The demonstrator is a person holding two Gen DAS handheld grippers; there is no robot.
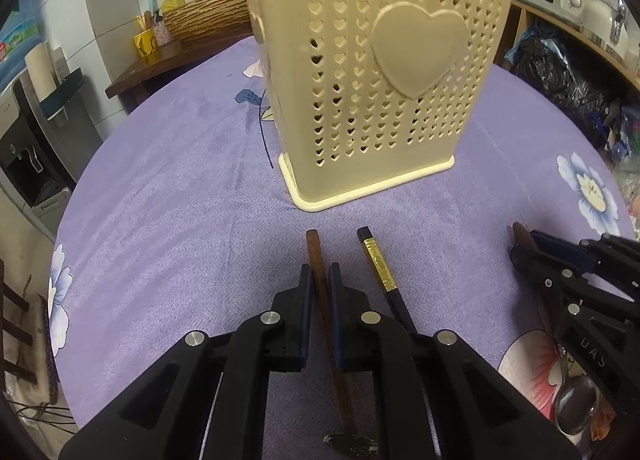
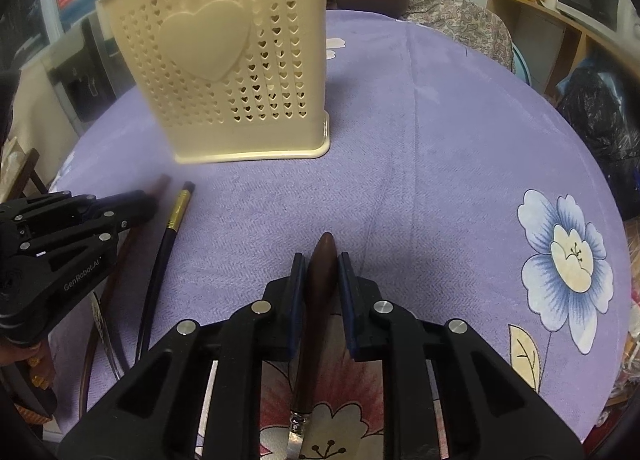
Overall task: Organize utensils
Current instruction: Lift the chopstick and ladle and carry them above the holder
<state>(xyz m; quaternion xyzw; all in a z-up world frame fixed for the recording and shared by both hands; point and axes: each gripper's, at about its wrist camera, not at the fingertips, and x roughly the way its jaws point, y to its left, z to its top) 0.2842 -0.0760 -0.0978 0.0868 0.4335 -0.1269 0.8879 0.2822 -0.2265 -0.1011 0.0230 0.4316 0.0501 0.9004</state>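
Note:
A cream plastic utensil holder (image 1: 376, 72) with heart-shaped holes stands upright on the purple flowered tablecloth (image 1: 180, 188); it also shows in the right wrist view (image 2: 236, 72). My left gripper (image 1: 321, 272) is shut on a brown wooden-handled utensil (image 1: 316, 256) lying on the cloth. A black chopstick with a gold band (image 1: 378, 264) lies just right of it. My right gripper (image 2: 322, 262) is shut on the dark wooden handle of a spoon (image 2: 322, 256); the spoon's metal bowl (image 1: 576, 406) shows in the left wrist view.
The left gripper (image 2: 132, 208) shows at the left of the right wrist view, beside the chopstick (image 2: 176, 216). A wooden shelf (image 1: 560, 20) with a microwave stands on the right. A water dispenser (image 1: 28, 148) stands left of the table.

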